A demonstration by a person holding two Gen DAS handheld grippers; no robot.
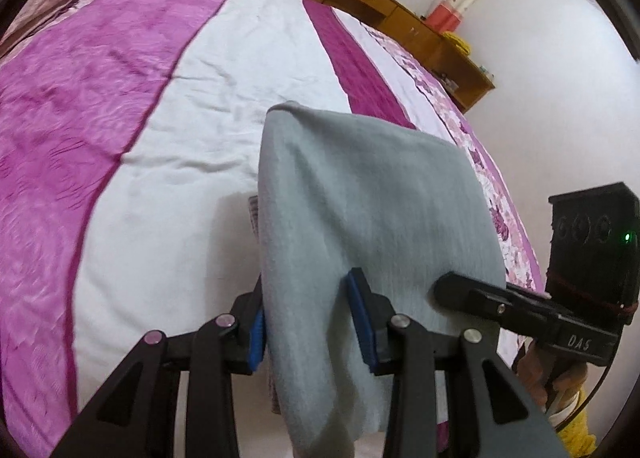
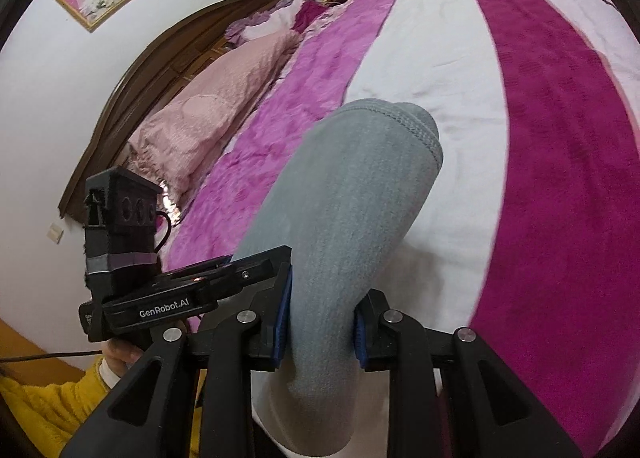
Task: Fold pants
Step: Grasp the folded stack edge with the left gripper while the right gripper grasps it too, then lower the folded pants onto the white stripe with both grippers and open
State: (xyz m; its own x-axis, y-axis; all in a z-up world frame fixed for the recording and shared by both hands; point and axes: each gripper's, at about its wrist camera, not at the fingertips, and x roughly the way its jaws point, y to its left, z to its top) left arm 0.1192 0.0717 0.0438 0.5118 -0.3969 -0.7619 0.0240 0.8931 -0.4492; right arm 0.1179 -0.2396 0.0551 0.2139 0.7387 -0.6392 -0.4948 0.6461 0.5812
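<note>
Step in hand, as judged: carrying a gathered fold over the bed (image 1: 200, 130). The left gripper (image 1: 310, 328) and right gripper (image 2: 320, 322) each have their blue pads closed onto the grey pants (image 1: 360, 198), soft knit with a ribbed hem, lifted above the white band near the bed's side edge. Next move calls for lowering the layers evenly onto the crumpled, quilted cover.

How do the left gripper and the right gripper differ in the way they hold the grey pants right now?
The left gripper clamps a broad, flat, smooth span of the grey pants; the right gripper squeezes a narrower, rounded bunch. The right's bunch ends in a ribbed band; the left's shows none. Both have blue pads shut on cloth, lifted over the bed.
</note>
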